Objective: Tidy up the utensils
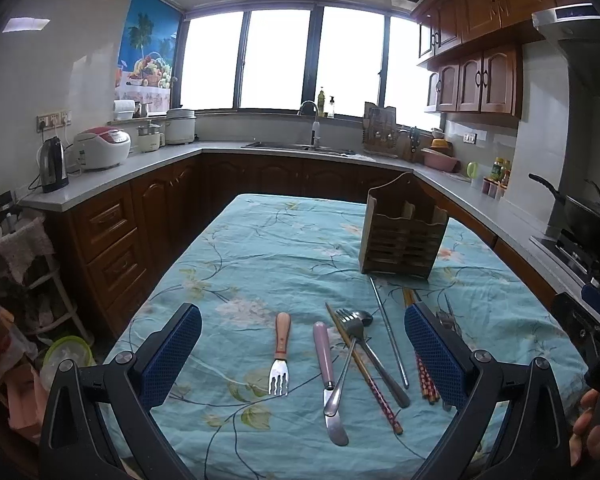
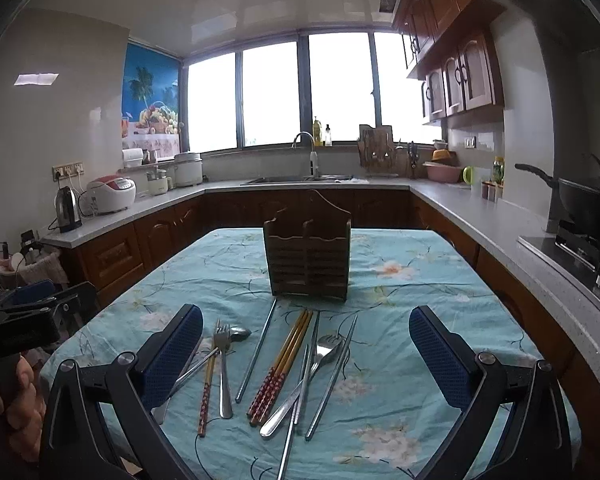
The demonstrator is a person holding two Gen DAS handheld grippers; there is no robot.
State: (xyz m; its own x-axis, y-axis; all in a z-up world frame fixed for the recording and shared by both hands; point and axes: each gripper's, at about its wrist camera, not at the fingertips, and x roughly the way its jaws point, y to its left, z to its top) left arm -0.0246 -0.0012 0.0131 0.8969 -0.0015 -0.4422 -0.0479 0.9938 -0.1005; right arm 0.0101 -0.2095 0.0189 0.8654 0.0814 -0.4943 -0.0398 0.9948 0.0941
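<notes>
Both sets of fingers gape wide, holding nothing. The left gripper (image 1: 302,354) hovers over the wooden-handled fork (image 1: 281,354), lying near-to-far, tines nearest. The right gripper (image 2: 306,356) faces the chopsticks (image 2: 280,368). The wooden holder (image 2: 307,258) waits farther back, seemingly empty.

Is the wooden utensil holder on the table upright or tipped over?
Upright: the wooden utensil holder stands on its base on the table, slots opening upward.

One wooden holder (image 2: 307,256), three forks (image 1: 280,354), one knife (image 1: 328,376), one spoon (image 1: 350,354), four patterned chopsticks (image 2: 280,368), several metal chopsticks (image 2: 256,354).
</notes>
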